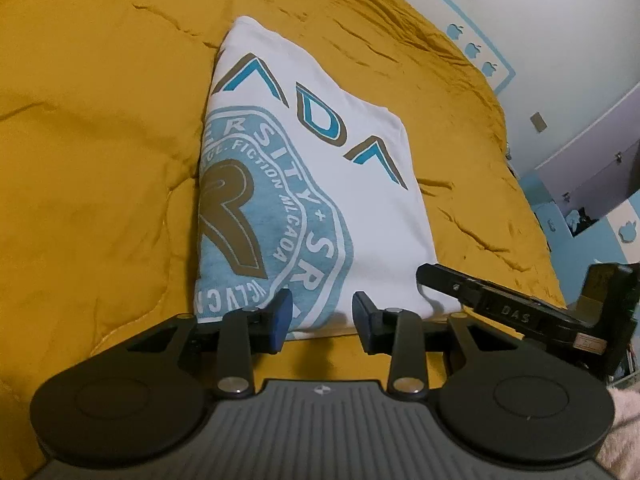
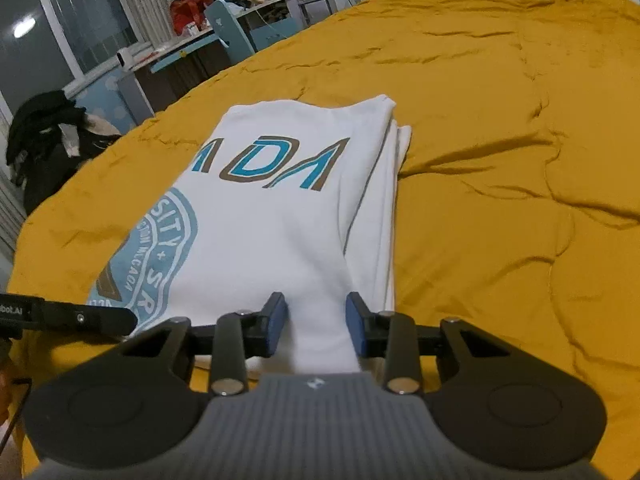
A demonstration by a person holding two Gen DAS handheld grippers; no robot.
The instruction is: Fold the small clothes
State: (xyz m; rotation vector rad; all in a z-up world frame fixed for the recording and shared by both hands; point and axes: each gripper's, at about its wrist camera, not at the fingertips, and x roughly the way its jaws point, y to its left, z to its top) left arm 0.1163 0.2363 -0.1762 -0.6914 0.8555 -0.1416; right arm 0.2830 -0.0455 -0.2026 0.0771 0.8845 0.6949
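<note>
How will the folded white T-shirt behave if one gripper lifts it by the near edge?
The T-shirt is probably floppy: its stacked layers look loose and may slide apart. It seems light, and the quilt is soft, so pushing may bunch it.

Your frames show dim, warm indoor light, soft shadows in the bedspread (image 1: 100,140) creases, heavy fisheye bending with dark corners, slight softness throughout.

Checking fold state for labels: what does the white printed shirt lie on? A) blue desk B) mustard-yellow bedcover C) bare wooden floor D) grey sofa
B: the folded white shirt lies flat on the wrinkled mustard-yellow bedcover, which surrounds it on all sides in both wrist views.
</note>
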